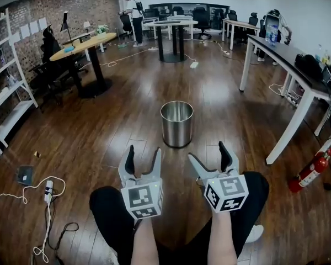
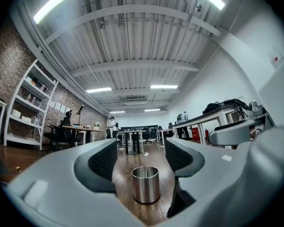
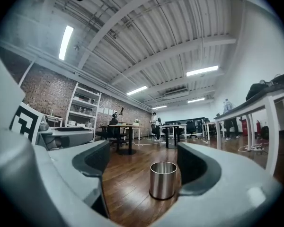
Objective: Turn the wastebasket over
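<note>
Shiny steel wastebasket stands upright, mouth up; left tool and right tool gape wide, empty.

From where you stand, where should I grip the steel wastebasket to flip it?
Probably the top rim: the wastebasket stands upright, mouth open, walls smooth and round. Come from the near side, fingers straddling the lip. Both the left gripper and right gripper are open, short of it.

Wastebasket stands upright on floor, ahead of left gripper and right gripper, touching neither. Fire extinguisher lies to its right, power strip to its left.
</note>
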`<state>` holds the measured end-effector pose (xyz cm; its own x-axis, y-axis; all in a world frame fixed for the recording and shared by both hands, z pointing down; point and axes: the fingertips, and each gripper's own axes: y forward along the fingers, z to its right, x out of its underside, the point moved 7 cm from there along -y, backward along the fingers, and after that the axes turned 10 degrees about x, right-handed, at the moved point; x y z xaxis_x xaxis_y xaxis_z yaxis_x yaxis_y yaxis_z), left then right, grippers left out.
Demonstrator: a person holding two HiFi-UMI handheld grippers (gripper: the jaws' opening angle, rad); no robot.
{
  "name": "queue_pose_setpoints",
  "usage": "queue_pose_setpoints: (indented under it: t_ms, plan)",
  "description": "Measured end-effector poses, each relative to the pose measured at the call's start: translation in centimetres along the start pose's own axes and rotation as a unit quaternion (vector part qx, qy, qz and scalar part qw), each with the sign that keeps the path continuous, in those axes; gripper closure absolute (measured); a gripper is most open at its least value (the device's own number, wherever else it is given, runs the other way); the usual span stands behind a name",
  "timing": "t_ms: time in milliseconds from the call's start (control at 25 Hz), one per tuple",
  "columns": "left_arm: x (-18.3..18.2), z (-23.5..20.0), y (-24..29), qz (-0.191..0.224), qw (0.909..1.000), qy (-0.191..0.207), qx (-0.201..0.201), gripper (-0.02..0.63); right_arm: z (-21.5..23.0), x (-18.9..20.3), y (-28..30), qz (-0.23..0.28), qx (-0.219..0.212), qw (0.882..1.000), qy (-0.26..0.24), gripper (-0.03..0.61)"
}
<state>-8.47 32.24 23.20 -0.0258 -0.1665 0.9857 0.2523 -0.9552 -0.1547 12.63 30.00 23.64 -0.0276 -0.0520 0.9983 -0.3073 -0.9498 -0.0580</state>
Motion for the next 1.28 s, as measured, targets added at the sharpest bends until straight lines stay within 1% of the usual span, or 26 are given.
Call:
queue_pose_setpoints:
  t_ms: [160,280,360,440,560,680,760,880,1000,1120,1200,1280]
  plan:
    - [0.6,-1.7,4.5,-0.013,0.9996,0.002,0.026,0.267,0.3,-0.8,4.0,0.015,0.018,1.000,-0.001,0.146]
    - [2.0,-2.3,7.1,-0.019,0.9992,-0.014,0.033,0.267,0.7,-0.7,7.1,0.021,0.020,1.000,-0.003,0.147]
    - [3.7,-2.7,8.2,-0.025,0.9991,-0.015,0.030,0.267,0.7,0.4,8.9,0.010,0.016,1.000,-0.003,0.147]
    - [5.5,-3.4,9.7,-0.035,0.9989,-0.012,0.029,0.268,0.6,1.9,11.2,-0.011,0.011,1.000,0.000,0.149]
    - [8.1,-5.0,13.0,-0.055,0.9976,-0.014,0.039,0.279,0.8,4.6,15.3,-0.043,0.013,0.999,0.011,0.149]
    - [10.1,-7.6,17.2,-0.063,0.9972,-0.027,0.030,0.279,0.9,6.2,19.7,-0.060,0.002,0.998,0.001,0.153]
    - [10.7,-9.2,20.0,-0.065,0.9969,-0.038,0.025,0.279,1.2,6.0,22.4,-0.058,-0.004,0.998,-0.015,0.156]
    - [10.9,-10.9,23.8,-0.063,0.9965,-0.049,0.023,0.279,2.4,5.3,26.1,-0.051,0.002,0.998,-0.028,0.161]
    - [11.3,-12.0,27.6,-0.056,0.9972,-0.041,0.026,0.279,4.1,5.7,30.0,-0.056,0.007,0.998,-0.028,0.163]
    - [12.6,-13.6,31.5,-0.052,0.9976,-0.040,0.023,0.279,5.5,6.8,34.3,-0.063,0.006,0.998,-0.024,0.163]
    - [14.1,-15.1,33.6,-0.053,0.9976,-0.043,0.014,0.279,5.7,7.4,37.1,-0.066,-0.002,0.998,-0.020,0.164]
    - [15.6,-16.5,35.3,-0.053,0.9975,-0.045,0.009,0.279,5.9,7.6,39.4,-0.064,-0.018,0.998,-0.013,0.190]
